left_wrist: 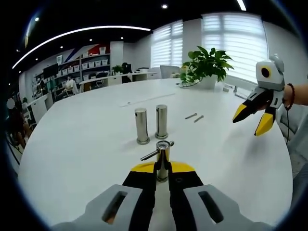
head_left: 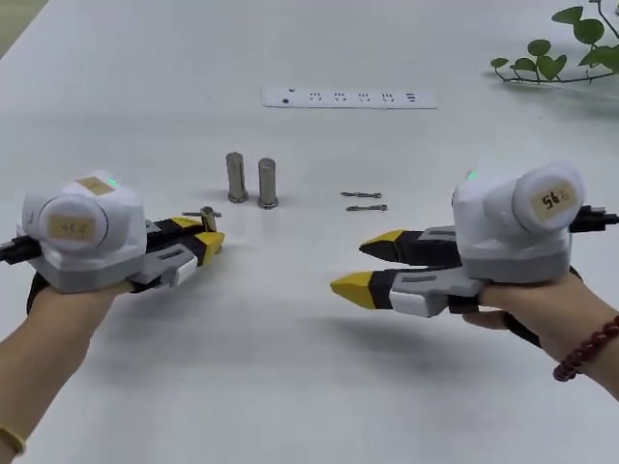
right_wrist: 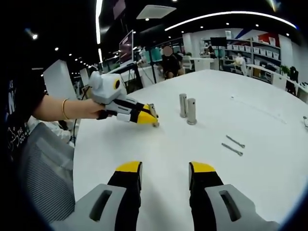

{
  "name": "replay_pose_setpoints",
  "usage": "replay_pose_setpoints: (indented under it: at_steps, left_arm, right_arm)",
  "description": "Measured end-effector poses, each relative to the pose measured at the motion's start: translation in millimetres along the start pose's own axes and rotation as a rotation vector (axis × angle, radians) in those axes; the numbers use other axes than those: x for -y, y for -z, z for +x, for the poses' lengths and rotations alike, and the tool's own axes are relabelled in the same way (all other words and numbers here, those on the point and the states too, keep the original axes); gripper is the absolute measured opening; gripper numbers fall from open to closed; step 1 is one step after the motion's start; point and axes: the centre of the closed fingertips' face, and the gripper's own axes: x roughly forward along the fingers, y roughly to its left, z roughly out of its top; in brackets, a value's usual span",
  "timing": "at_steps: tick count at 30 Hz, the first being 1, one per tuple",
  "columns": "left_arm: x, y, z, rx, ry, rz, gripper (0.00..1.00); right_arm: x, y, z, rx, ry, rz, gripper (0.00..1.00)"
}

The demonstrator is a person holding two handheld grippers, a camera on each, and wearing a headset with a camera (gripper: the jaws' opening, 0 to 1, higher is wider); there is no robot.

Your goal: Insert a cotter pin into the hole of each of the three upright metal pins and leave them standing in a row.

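Left tool (left_wrist: pixel 162 169) pinches metal pin (left_wrist: pixel 163 153) with cotter pin (left_wrist: pixel 150 155) through it; my right tool (right_wrist: pixel 166 169) spread, two loose cotter pins (head_left: pixel 367 207) at desk (head_left: pixel 290 348) middle.

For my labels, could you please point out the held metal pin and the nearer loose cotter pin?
held metal pin (left_wrist: pixel 163 157), left gripper view, mid shaft.
nearer loose cotter pin (head_left: pixel 367 207), head view, mid length.

The table (head_left: pixel 290 377) is seen as smooth, matt white. The pin (head_left: pixel 207 219) and the two pins (head_left: pixel 268 184) at its 2 o'clock are of brushed grey metal, the cotter pins (head_left: pixel 367 207) of thin bare metal. The left gripper (head_left: pixel 206 232) and right gripper (head_left: pixel 348 265) are cased in smooth white plastic.
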Motion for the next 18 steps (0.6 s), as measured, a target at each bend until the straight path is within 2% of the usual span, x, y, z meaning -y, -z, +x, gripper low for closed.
replay_pose_setpoints:
  at_steps: [6, 13, 18]
  left_arm:
    - [0.7, 0.7, 1.9, -0.002, 0.000, -0.020, 0.06]
    - [1.6, 11.5, 4.3, -0.045, -0.004, -0.033, 0.08]
    - [3.1, 12.5, 4.5, -0.045, 0.001, -0.038, 0.10]
  right_arm:
    - [3.8, 0.8, -3.7, 0.006, 0.021, 0.023, 0.35]
    - [4.8, 5.1, -5.5, -0.004, 0.032, 0.033, 0.35]
    - [2.9, 7.1, -5.3, -0.007, 0.029, 0.035, 0.35]
